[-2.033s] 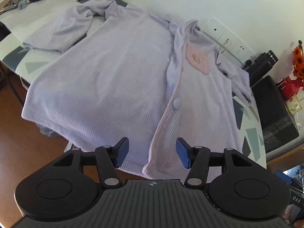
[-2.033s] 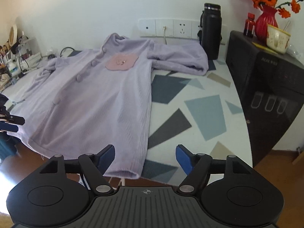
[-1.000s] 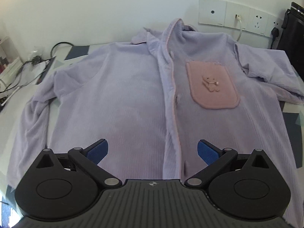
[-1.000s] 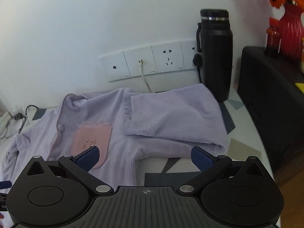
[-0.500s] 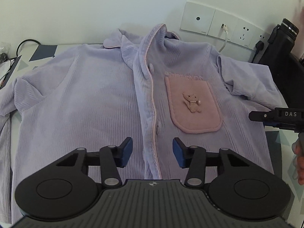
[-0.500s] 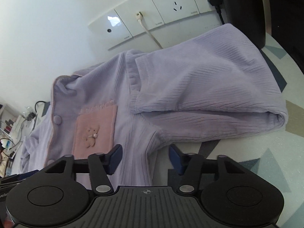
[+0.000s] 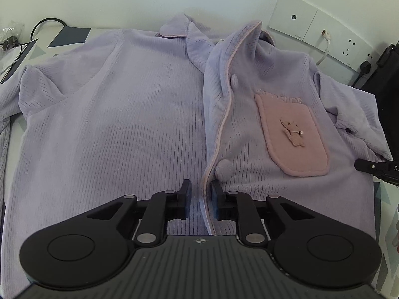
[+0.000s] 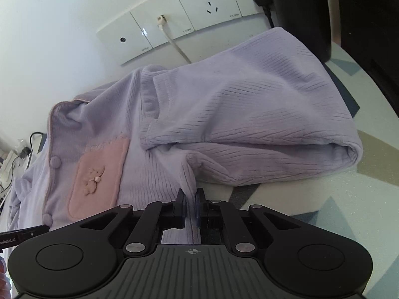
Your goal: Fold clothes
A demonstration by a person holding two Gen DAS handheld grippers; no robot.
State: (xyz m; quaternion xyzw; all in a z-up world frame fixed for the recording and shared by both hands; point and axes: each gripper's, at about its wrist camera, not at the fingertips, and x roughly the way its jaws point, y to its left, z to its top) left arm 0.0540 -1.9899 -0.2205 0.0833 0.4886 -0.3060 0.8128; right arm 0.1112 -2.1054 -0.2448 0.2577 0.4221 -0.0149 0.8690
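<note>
Between the closing left tongs (image 7: pixel 201 200) lies the pyjama top (image 7: pixel 119 124) placket; right tongs (image 8: pixel 190 208) pinch its side seam (both clamped).

One pajama shirt (image 7: pixel 129 124), two claws (image 7: pixel 201 200).

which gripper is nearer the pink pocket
Hard to call. Left gripper grips the button placket, beside the pink pocket; right gripper pinches the shirt's side edge on the pocket's other side.
</note>
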